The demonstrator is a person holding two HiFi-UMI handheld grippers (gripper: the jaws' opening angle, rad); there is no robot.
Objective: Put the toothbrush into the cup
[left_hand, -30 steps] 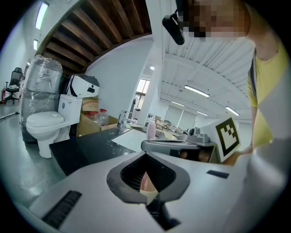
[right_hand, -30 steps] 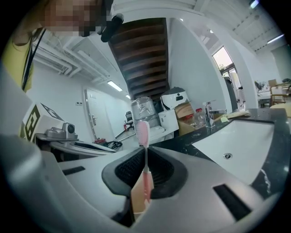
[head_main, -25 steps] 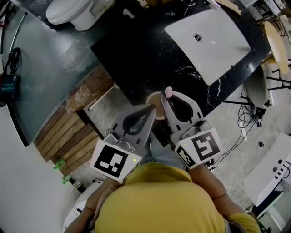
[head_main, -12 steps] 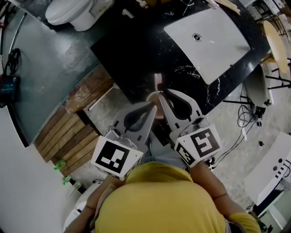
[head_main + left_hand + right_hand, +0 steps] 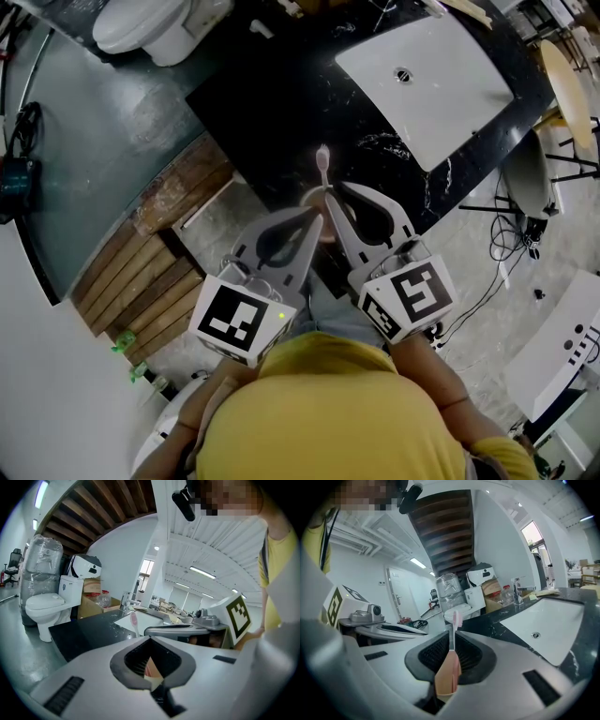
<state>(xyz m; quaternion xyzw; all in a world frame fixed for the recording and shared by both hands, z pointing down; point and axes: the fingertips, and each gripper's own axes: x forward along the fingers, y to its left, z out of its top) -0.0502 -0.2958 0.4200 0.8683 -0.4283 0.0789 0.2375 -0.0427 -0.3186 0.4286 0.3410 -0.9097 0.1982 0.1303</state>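
The right gripper (image 5: 451, 662) is found clamped on the pink handle of the toothbrush (image 5: 322, 165). The long axis is set along the jaws, bristles outward. The cup (image 5: 310, 198) is seen just left of its tips, its wall apparently pinched by the closed left gripper (image 5: 152, 674).

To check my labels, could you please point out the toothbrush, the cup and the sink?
toothbrush (image 5: 449, 670): right gripper view, on its pink handle.
cup (image 5: 311, 201): head view, on its visible rim.
sink (image 5: 441, 94): head view, on the bare white basin.
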